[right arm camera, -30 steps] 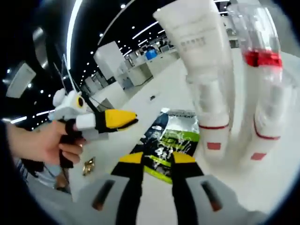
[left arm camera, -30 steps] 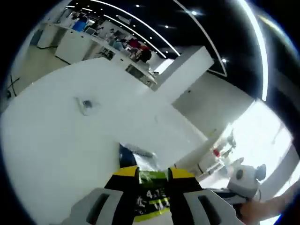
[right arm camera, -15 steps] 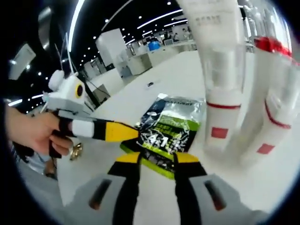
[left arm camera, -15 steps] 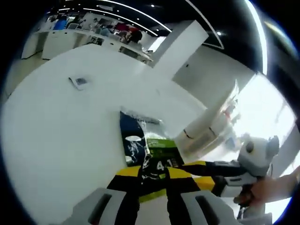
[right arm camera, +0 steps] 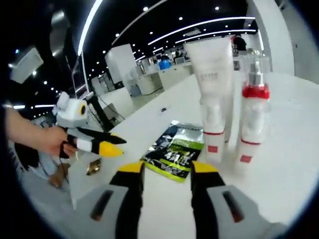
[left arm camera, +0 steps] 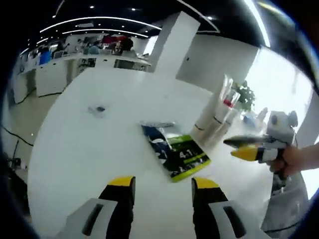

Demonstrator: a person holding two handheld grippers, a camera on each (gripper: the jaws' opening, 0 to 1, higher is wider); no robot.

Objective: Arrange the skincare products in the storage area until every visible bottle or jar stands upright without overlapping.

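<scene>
Your left gripper (left arm camera: 162, 186) and right gripper (right arm camera: 167, 174): both hover above the counter (left arm camera: 84, 149), jaws parted, empty. Sachet (right arm camera: 175, 151): flat. Bottles (right arm camera: 249, 124): upright.

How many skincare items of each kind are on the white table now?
Upright bottles with red bands: 2
Upright white tube: 1
Flat green and dark sachet: 1
Total: 4

Both claws withdrawn from sachet.
Left claw (left arm camera: 158, 183) and right claw (right arm camera: 166, 171) now backed off, jaws wider; sachet (left arm camera: 175, 151) lies free on counter (left arm camera: 84, 149).
</scene>
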